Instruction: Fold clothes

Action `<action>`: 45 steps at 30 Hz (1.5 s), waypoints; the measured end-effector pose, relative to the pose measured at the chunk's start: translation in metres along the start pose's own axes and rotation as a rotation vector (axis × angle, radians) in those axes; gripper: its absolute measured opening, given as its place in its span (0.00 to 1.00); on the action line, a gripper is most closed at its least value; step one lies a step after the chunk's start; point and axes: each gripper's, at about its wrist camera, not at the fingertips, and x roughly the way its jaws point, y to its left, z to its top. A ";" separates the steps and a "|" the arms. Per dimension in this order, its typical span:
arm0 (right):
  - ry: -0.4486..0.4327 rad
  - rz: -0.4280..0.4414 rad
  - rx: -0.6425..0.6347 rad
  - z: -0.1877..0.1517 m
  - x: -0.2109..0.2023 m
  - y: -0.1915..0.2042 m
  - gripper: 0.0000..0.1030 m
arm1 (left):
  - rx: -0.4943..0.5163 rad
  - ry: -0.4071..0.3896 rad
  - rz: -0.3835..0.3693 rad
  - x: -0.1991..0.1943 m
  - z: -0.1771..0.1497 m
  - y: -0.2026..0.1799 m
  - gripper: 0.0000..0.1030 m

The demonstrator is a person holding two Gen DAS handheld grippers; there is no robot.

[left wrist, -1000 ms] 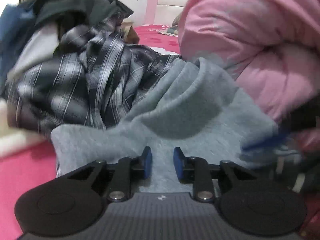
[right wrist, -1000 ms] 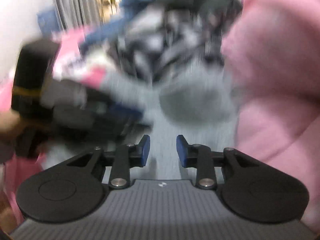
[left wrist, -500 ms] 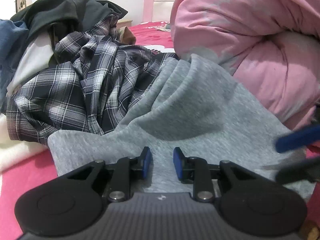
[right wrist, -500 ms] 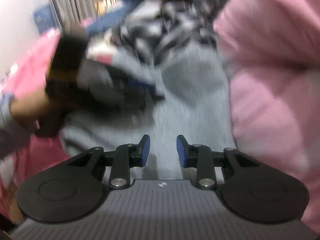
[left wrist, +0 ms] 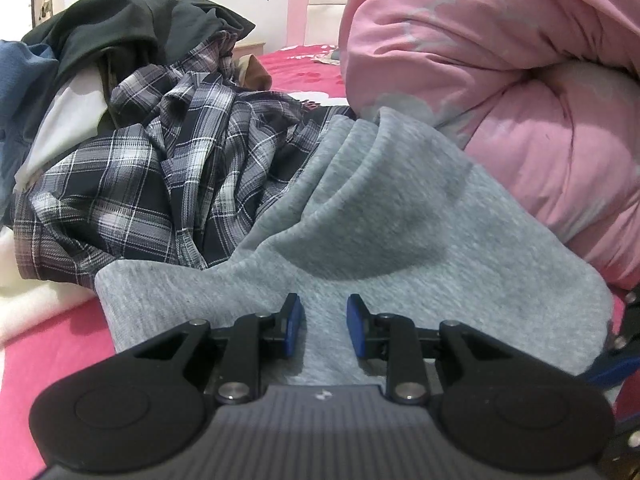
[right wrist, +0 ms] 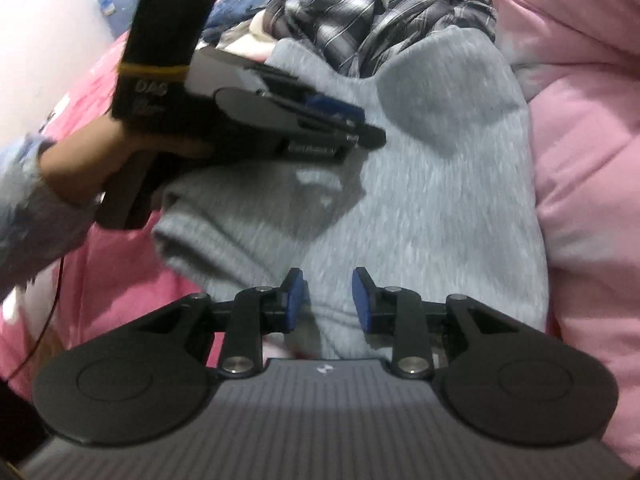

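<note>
A grey sweatshirt lies spread on the pink bed, its far end draped against the clothes pile and the quilt. My left gripper hovers over its near edge, jaws open, with grey cloth showing in the gap below and nothing pinched. In the right wrist view the same grey sweatshirt runs up the middle. My right gripper is open over its near hem. The left gripper, held in a hand, sits to the upper left over a bunched fold. At the left view's right edge shows a blue pad of the right gripper's fingers.
A plaid shirt tops a pile with dark, white and blue garments at the left. A rolled pink quilt bulks at the right and touches the sweatshirt. The pink bedsheet shows at the lower left.
The right gripper has swung across the sweatshirt, and its view went from blurred to sharper. Its blue finger dropped lower at the left view's right edge. The left gripper stayed put.
</note>
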 end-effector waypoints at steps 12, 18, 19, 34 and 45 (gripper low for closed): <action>-0.173 -0.302 -0.065 0.050 -0.001 -0.030 0.29 | -0.008 -0.007 -0.002 -0.006 -0.004 0.000 0.26; -0.146 -0.289 -0.097 0.063 0.025 -0.041 0.29 | 0.089 -0.083 -0.010 -0.078 -0.059 -0.027 0.29; -0.144 -0.289 -0.099 0.062 0.025 -0.041 0.29 | 0.078 -0.076 -0.024 -0.089 -0.068 -0.029 0.29; -0.155 -0.158 -0.081 0.022 -0.016 -0.009 0.40 | -0.035 -0.117 -0.439 -0.054 0.024 0.020 0.05; -0.125 -0.184 0.048 -0.014 -0.010 -0.033 0.41 | -0.236 0.033 -0.600 0.074 0.050 0.067 0.04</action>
